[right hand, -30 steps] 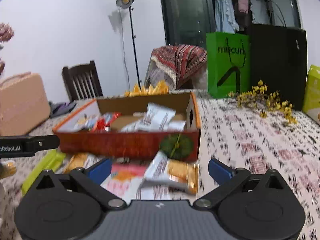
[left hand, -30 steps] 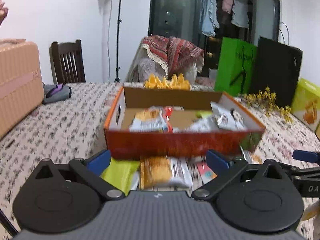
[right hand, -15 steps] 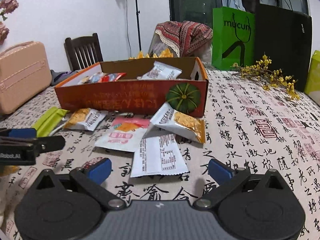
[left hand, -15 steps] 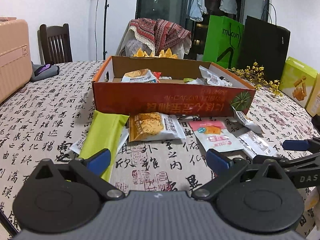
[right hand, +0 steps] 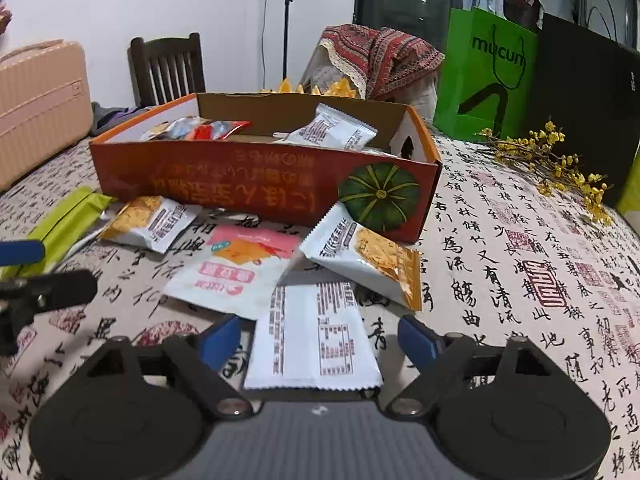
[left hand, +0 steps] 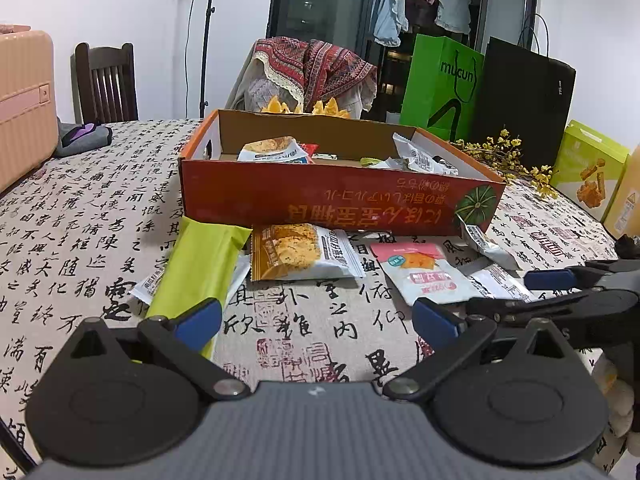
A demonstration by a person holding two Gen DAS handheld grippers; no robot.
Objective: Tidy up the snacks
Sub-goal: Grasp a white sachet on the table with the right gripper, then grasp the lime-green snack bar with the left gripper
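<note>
A: Item one, box?

B: Orange box (right hand: 256,184) on the table (right hand: 520,240), open top, several packets inside. A pumpkin picture marks its near right corner.

A: Loose stock?

B: All in front of the box. Green packet (left hand: 196,264) at far left, lying over a white one. Cracker packet (left hand: 300,254) just beside it. Pink packet (right hand: 236,268) in the middle. Another cracker packet leans on the pumpkin corner. White packet (right hand: 312,336) nearest me, printed side up, overlapping the pink one.

A: My right gripper?

B: Right gripper (right hand: 320,340): jaws have just been closing. The white packet lies between them, but both pads stand clear of its edges. No grip.

A: Left gripper?

B: Left gripper (left hand: 316,320): jaws wide apart, nothing between them but cloth. Its left pad sits over the green packet's near end; I cannot tell whether they touch.
</note>
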